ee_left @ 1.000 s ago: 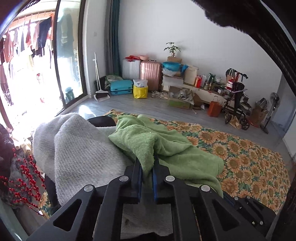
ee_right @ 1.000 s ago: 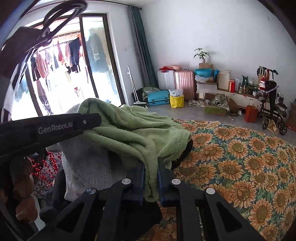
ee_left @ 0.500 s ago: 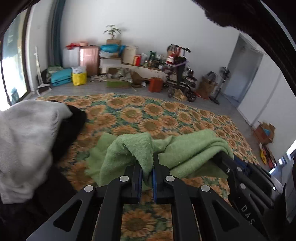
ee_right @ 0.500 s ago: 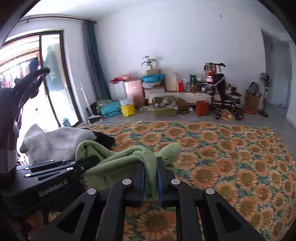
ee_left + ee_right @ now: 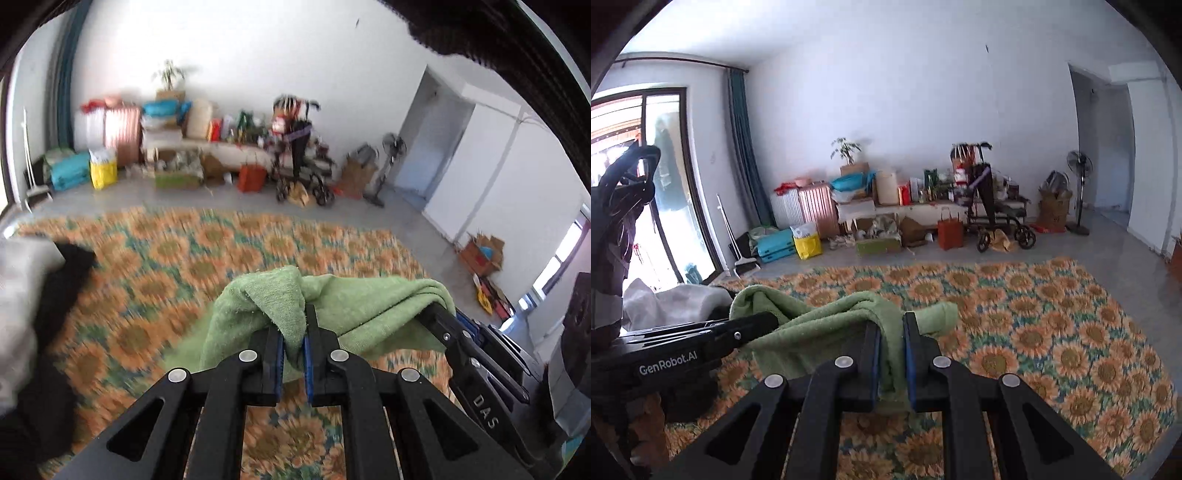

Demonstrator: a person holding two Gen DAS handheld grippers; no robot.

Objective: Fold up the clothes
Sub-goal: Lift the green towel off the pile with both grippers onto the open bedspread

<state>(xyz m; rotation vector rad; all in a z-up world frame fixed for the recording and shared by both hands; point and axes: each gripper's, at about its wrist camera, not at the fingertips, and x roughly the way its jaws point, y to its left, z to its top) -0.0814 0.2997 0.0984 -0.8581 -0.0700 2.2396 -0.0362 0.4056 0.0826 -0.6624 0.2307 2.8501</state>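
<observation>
Risk of slippage: green towel (image 5: 354,306) bunched thick at each pinch, likely to slide free or droop unevenly over sunflower-print cloth (image 5: 1052,325). Left gripper (image 5: 293,341) and right gripper (image 5: 891,345) both clamped narrow on towel folds, fabric slung between them, held aloft.

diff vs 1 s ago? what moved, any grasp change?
Both grippers carried the green towel off the grey and black clothes pile and out over the sunflower sheet; the pile now sits behind at the left. No grasp change: left gripper and right gripper stay shut on the towel's edge. The pile looks unmoved.
</observation>
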